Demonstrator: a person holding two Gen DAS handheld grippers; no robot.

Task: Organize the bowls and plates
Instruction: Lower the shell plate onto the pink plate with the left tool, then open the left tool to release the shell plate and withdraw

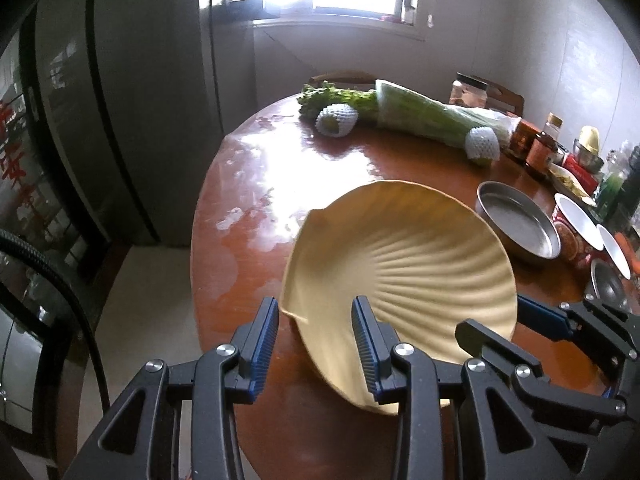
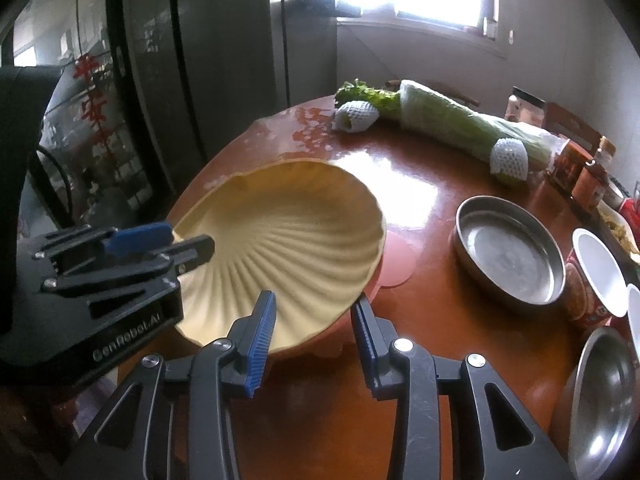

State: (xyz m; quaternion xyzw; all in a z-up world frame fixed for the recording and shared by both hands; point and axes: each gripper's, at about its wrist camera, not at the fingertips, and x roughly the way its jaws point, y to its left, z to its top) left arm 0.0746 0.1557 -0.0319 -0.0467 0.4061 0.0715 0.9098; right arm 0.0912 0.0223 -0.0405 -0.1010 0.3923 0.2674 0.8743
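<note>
Yellow scallop-ribbed plate [image 1: 400,256] is clamped at its near rim by the left gripper [image 1: 320,344]. The right gripper [image 2: 314,336] straddles the opposite rim; whether it presses, I cannot tell. 2 holds likely steady the tilted plate above the wooden table [image 2: 440,320], near a steel pan [image 2: 508,256].

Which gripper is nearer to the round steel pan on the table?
Right. The right gripper is at the yellow shell plate's rim facing the steel pan; the left gripper holds the plate's far rim, farther away.
</note>
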